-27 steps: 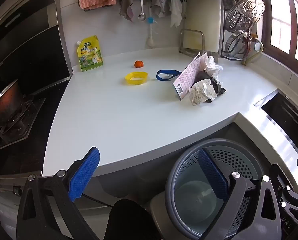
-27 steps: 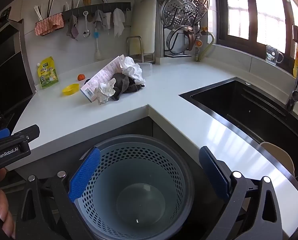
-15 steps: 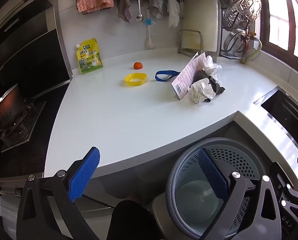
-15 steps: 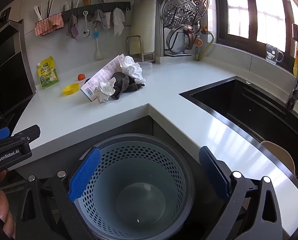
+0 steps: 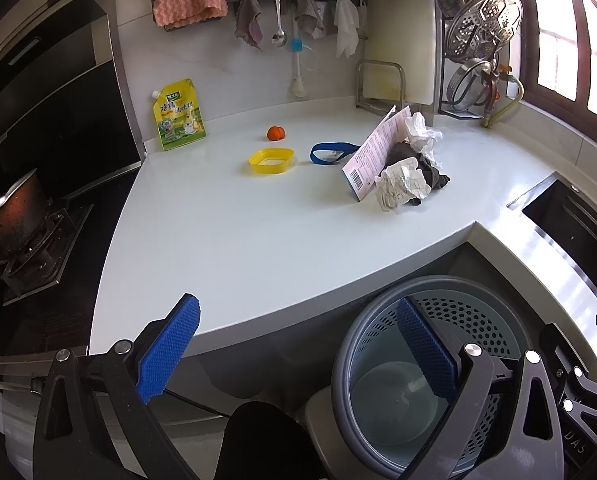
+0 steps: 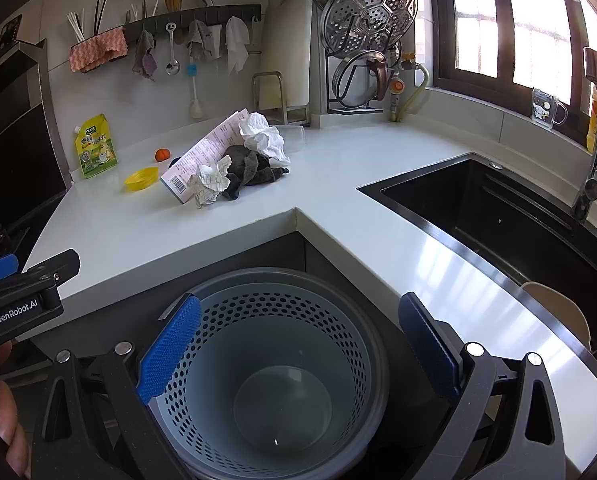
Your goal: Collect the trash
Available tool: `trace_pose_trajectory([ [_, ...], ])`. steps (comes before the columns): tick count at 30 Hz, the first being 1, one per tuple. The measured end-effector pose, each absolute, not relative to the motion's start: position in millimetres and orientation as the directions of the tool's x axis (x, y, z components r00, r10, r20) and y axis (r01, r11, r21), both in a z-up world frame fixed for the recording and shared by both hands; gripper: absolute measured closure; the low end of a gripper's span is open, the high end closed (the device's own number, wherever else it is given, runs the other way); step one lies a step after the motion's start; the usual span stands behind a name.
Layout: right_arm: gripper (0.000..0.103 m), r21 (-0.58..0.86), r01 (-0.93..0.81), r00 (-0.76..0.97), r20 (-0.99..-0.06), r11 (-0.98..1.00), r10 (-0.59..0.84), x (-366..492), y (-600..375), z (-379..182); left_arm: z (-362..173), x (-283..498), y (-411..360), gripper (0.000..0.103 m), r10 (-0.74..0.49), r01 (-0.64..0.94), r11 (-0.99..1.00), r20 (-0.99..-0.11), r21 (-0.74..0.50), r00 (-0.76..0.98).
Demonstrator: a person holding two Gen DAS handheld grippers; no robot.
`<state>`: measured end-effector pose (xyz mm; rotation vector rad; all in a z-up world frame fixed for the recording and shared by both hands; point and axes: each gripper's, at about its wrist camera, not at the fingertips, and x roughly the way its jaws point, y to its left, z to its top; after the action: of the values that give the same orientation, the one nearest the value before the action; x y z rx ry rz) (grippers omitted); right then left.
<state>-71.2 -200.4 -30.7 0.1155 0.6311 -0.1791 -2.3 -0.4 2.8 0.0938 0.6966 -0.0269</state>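
A heap of trash lies on the white counter: a pink printed box, crumpled paper, a white tissue wad and a dark cloth. A yellow lid, a blue strap and a small orange ball lie nearby. A grey perforated bin stands on the floor below the counter corner. My left gripper is open over the counter edge. My right gripper is open above the bin.
A stove with a pot is at the left. A black sink with a tap is at the right. A yellow-green pouch leans on the wall. A dish rack and hanging utensils line the back.
The left gripper view has tilted up slightly, so the counter items sit a little lower. The right gripper has barely moved. Both stay open.
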Motion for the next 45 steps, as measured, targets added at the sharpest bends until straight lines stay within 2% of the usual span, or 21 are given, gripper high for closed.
trace_pose_trajectory([
  [45, 0.009, 0.057, 0.205, 0.794, -0.593, 0.977, -0.132, -71.5, -200.2, -28.8, -1.0, -5.1, -4.1, 0.006, 0.005, 0.059, 0.995, -0.648, 0.077, 0.761],
])
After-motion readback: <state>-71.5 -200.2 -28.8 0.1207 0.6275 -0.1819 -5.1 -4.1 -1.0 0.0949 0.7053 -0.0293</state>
